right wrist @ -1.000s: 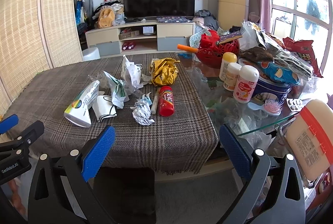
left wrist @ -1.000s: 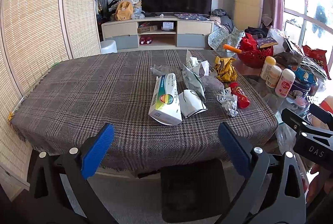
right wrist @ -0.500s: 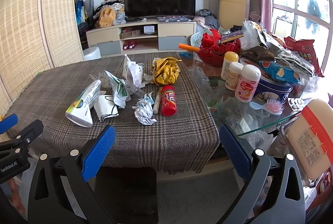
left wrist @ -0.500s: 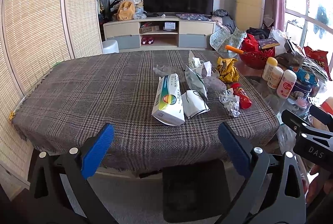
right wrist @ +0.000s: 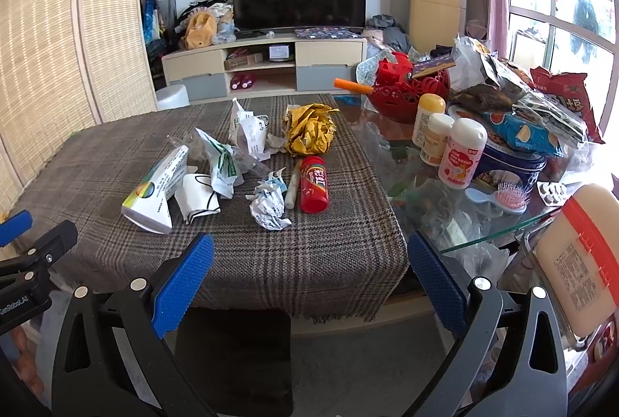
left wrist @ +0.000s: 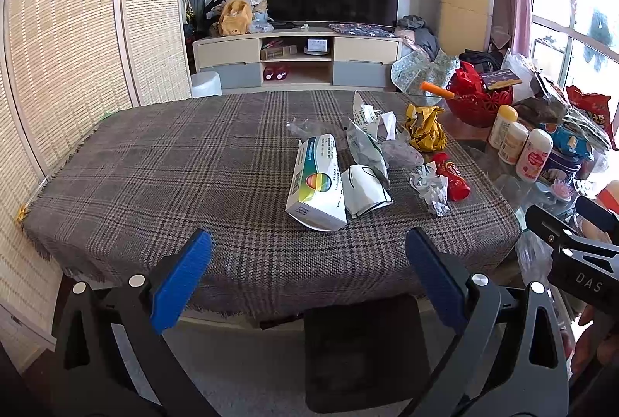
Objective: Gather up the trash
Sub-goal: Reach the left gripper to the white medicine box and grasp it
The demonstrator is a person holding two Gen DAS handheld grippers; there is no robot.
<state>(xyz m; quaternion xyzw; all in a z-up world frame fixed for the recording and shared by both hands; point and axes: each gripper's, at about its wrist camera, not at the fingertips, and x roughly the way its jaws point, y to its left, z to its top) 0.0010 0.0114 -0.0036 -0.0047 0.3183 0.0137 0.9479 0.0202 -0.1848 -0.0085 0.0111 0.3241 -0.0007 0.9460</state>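
Item: trash pile on the worktop — box, crumpled paper, red tube. My left hand-held gripper and right hand-held gripper: wide, empty, short of the edge. Risk: tube rolls away; bottles nearby get knocked.

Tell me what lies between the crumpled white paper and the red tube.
A thin white stick-like roll lies between the crumpled white paper and the red tube, beside the tube; the right wrist view shows it.

A plaid-covered table holds a box and crumpled wrappers.
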